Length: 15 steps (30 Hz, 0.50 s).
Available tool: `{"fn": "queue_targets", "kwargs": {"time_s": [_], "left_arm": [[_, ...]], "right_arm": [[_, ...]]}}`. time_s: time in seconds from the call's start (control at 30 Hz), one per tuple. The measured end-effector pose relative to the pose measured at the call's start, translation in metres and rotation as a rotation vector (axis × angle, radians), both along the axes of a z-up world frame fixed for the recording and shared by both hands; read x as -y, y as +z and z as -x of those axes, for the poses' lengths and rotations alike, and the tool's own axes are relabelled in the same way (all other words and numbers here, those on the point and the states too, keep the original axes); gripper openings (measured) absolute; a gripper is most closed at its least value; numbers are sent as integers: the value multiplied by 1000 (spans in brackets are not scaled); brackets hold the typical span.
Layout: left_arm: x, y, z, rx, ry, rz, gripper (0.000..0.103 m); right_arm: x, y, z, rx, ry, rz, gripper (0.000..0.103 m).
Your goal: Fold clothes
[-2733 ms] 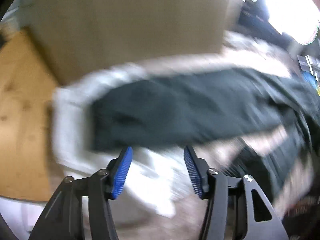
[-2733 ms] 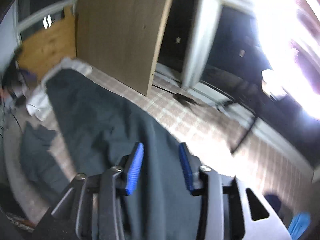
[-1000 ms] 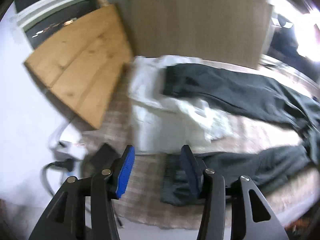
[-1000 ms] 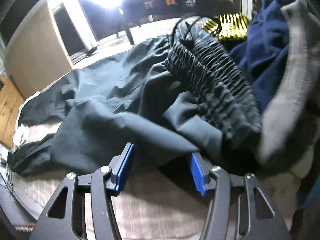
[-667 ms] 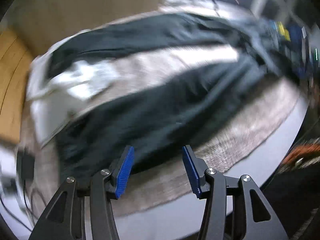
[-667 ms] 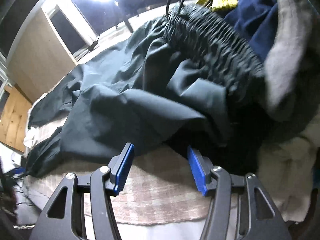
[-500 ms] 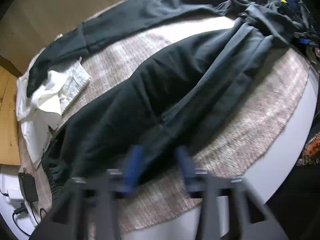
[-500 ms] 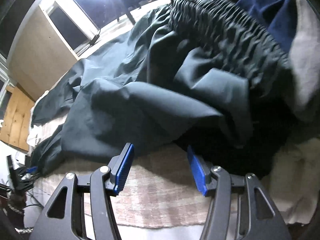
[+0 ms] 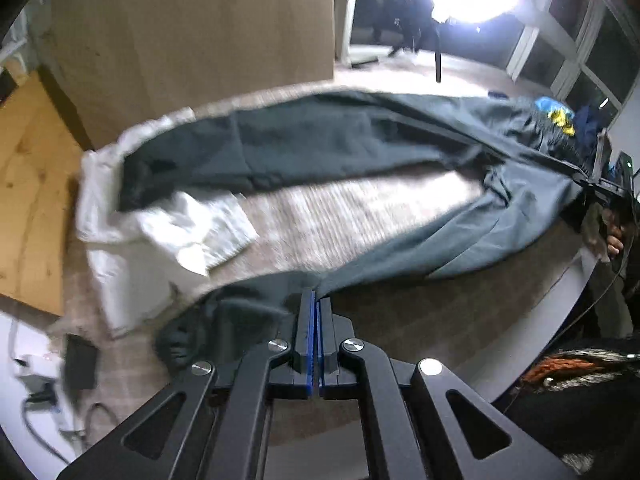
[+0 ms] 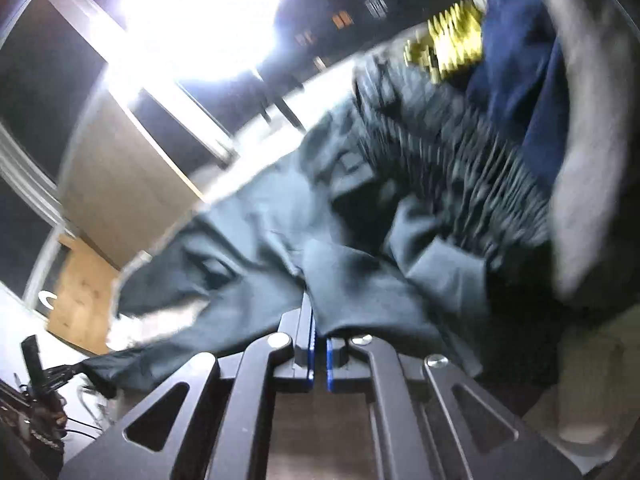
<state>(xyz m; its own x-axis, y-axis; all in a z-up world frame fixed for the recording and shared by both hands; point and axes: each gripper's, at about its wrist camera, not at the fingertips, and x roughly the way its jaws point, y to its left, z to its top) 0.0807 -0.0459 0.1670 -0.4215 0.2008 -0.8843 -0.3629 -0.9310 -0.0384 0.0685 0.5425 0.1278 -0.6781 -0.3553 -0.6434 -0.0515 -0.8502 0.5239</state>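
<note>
Clearly soft and limp, the dark trousers (image 9: 360, 148) sprawl across the plaid-covered counter (image 9: 352, 208), legs splayed apart. My left gripper (image 9: 313, 300) has its jaws closed on the near leg's edge; my right gripper (image 10: 316, 320) is pinched on fabric below the ribbed elastic waistband (image 10: 452, 140). Light cloth, I judge, best taken at hems. White garments (image 9: 168, 232) lie beyond.
</note>
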Motion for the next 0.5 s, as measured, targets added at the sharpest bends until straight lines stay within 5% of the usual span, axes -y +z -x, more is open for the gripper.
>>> {"fn": "queue_targets", "kwargs": {"time_s": [0.13,0.2,0.23,0.3,0.5], "left_arm": [[21,30,25,-28,45,92,3],[25,14,55,-10,72,176,15],[25,0,69,-2,75,241,30],[31,-20,83,20,92,300,29],[82,-32,49,31,199,127,34]], "right_arm": [[10,46,-3,-101,56,-44,3],[23,44,13,-58,50,-144,3],[29,37,20,-30,49,-197,3],[32,21,29,8,52,-248,3],[22,-10,53,92,-24,-324,3]]}}
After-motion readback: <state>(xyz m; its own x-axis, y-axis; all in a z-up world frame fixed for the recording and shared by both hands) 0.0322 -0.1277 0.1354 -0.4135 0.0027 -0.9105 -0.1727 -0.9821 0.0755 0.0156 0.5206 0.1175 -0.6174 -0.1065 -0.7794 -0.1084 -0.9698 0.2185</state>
